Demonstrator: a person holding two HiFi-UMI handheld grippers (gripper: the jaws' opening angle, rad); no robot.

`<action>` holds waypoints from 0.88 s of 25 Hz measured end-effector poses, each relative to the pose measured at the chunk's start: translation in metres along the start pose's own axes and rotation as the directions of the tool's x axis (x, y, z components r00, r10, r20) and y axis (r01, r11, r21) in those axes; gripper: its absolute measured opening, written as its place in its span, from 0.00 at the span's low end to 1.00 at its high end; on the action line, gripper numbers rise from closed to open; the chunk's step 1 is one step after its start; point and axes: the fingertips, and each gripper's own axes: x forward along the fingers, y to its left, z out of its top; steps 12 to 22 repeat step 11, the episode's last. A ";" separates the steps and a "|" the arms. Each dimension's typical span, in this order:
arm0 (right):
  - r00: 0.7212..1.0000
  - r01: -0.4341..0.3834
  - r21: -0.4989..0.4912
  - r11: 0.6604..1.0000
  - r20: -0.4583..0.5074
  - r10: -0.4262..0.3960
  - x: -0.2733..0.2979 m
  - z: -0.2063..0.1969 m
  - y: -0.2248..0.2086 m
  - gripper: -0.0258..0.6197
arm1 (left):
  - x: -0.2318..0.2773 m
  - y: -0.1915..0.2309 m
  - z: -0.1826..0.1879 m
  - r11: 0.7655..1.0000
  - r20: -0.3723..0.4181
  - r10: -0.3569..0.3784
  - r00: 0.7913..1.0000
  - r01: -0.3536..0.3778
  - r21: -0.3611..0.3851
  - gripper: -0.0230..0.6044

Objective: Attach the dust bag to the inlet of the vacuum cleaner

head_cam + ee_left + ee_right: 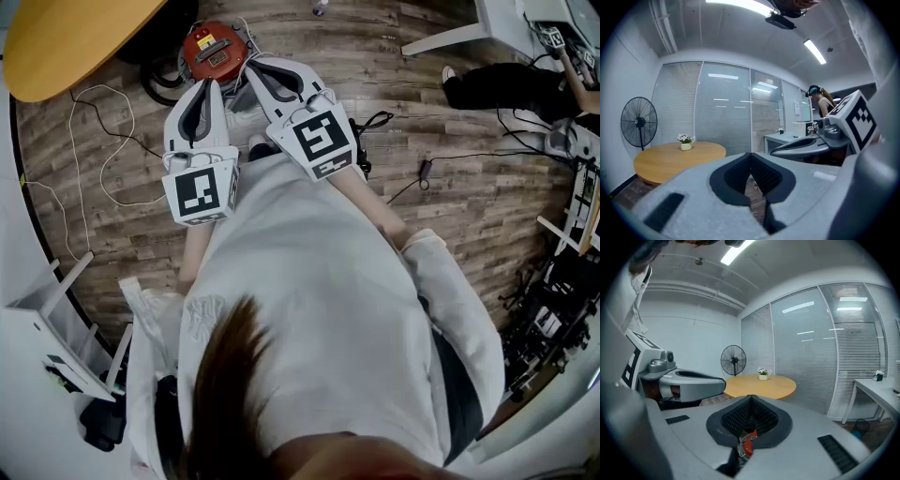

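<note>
1. Vacuum cleaner [216, 52], red and round, sitting on the wooden floor [450, 197] just beyond both gripper tips, near the edge of the round table [66, 42].
2. Left gripper [208, 84]: jaws pressed together with nothing pinched, aimed toward the vacuum cleaner from its lower left in the head view and held up off the floor.
3. Right gripper [260, 66]: jaws likewise closed tight and empty, tip just beside the vacuum cleaner's right edge in the head view; contact impossible to judge from there.
4. Seen from the right gripper view, a sliver of the red body showing through the gap below the closed pads.
5. Side by side, the two grippers, held out in front of a white-shirted torso [319, 309].
6. Loose on the floor to the left, a thin white cable [75, 141].
7. Farther off in the gripper views: a standing fan [639, 123] and a small flower pot [686, 142] on the round table, with blinds behind glass at the back.
</note>
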 end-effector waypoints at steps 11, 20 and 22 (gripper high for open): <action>1.000 0.031 0.016 0.999 0.003 -0.031 -0.002 0.000 -0.010 0.04 | -0.002 0.006 0.002 1.000 0.003 0.016 1.000 -0.016 -0.002 0.06; 1.000 0.031 0.016 0.999 0.003 -0.031 -0.002 0.000 -0.010 0.04 | -0.002 0.006 0.002 1.000 0.003 0.016 1.000 -0.016 -0.002 0.06; 1.000 0.031 0.016 0.999 0.003 -0.031 -0.002 0.000 -0.010 0.04 | -0.002 0.006 0.002 1.000 0.003 0.016 1.000 -0.016 -0.002 0.06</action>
